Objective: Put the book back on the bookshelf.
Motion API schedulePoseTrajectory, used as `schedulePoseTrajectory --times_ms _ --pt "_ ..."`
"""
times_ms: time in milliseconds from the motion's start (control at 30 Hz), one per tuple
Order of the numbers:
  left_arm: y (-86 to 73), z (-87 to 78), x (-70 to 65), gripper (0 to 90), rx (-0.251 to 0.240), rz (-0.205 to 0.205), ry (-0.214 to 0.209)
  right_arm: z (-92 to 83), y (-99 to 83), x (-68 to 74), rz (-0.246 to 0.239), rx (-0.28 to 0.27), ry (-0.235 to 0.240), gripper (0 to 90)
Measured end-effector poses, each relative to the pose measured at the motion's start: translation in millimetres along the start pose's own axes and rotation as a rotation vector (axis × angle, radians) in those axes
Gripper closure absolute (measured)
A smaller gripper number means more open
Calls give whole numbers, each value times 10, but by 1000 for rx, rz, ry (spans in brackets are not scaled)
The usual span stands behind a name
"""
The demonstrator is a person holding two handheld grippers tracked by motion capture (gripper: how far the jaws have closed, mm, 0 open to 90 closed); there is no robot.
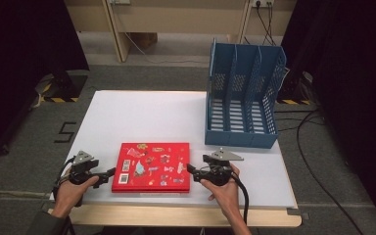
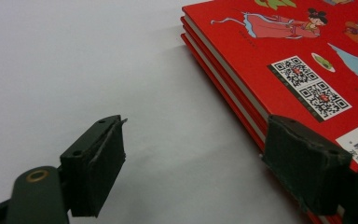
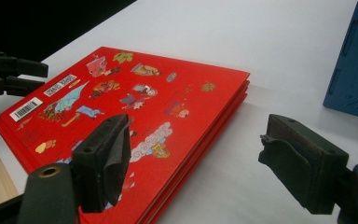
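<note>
Left claw spread at the left edge of the red books, one jaw over the cover, nothing pinched. Books: a flat stack with bright picture covers, lying on the white worktop, near and left of the blue file rack. Right claw spread astride the right edge. Step judged: approach for a two-sided lift; next, both claws must close on the edges

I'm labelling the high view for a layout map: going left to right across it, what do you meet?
left gripper → red books → right gripper → blue file rack
</note>
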State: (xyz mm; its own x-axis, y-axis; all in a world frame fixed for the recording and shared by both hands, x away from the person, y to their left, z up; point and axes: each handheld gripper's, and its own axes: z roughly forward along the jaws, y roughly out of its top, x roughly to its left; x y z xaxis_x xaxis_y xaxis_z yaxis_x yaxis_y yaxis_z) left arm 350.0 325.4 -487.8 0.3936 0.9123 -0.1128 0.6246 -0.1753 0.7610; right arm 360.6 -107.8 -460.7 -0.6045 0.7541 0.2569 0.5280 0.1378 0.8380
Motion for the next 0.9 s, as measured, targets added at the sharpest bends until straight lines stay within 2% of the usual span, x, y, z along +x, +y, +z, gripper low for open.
schedulePoseTrajectory --times_ms 67,333,433,567,667,833,900 --pt "3 -4 -14 203 -2 6 5 10 -12 0 -11 15 -5 243" --pt "20 -39 -96 285 -16 36 24 58 -69 -53 18 47 -14 247" --pt "28 -32 -158 269 -14 46 2 94 -91 -37 18 60 -3 247" --pt "39 -6 -273 219 -8 82 -25 141 -116 -18 19 80 3 246" --pt "47 3 -328 212 -7 98 -16 163 -123 -25 33 92 4 245" --pt "45 12 -335 207 -4 98 -20 217 -138 -26 43 123 6 235" --pt "45 13 -336 206 -5 98 -19 240 -143 -23 48 119 13 235"
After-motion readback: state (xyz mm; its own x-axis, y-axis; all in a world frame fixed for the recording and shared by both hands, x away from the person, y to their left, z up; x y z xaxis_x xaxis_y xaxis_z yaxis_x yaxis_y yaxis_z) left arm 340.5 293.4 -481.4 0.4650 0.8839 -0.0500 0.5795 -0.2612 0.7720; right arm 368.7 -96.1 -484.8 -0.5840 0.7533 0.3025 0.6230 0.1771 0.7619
